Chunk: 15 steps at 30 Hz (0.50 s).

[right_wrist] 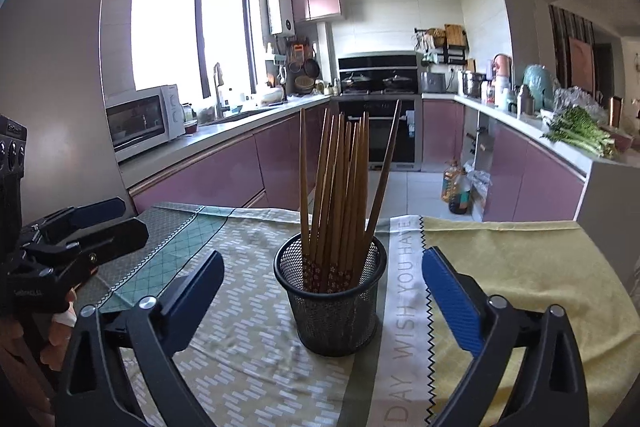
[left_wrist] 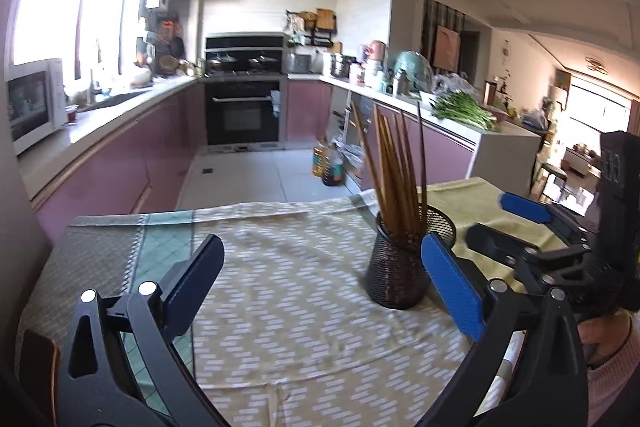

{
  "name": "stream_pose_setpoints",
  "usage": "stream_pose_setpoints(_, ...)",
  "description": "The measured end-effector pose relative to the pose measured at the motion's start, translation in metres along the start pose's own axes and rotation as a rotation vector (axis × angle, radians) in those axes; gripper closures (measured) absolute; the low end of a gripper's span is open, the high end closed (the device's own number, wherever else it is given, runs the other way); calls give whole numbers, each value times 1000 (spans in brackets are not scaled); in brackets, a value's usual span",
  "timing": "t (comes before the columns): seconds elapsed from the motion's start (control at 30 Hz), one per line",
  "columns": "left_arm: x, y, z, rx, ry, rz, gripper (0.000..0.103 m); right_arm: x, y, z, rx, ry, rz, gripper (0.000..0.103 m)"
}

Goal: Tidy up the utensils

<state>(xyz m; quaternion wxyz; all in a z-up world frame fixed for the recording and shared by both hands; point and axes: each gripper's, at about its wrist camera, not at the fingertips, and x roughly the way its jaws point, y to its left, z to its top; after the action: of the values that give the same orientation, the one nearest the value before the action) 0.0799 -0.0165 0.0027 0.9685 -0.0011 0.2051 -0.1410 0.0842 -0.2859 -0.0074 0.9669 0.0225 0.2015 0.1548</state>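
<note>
Both grippers (left_wrist: 320, 287) (right_wrist: 322, 301) gape wide, empty; chopstick holder (right_wrist: 330, 299) stands ahead between right's fingers.

Daylight floods a large window (right_wrist: 192, 31) over mauve cabinets (right_wrist: 208, 179), a white microwave (right_wrist: 142, 121), black oven (right_wrist: 378, 135) and pale tiled floor (left_wrist: 256, 175).

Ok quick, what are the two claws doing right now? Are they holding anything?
Left claw: open, holding nothing.
Right claw: open, holding nothing; the mesh cup of chopsticks stands just ahead of it, untouched.
</note>
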Motion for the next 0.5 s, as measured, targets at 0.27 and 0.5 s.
stream_pose_setpoints(0.27,-28,4,-7,-30,-67,63,6,-22,12,-8,-17,-57,-47,7)
stream_pose_setpoints(0.5,-51,6,-11,-43,-129,102,6,-35,15,-13,-9,-88,-72,7)
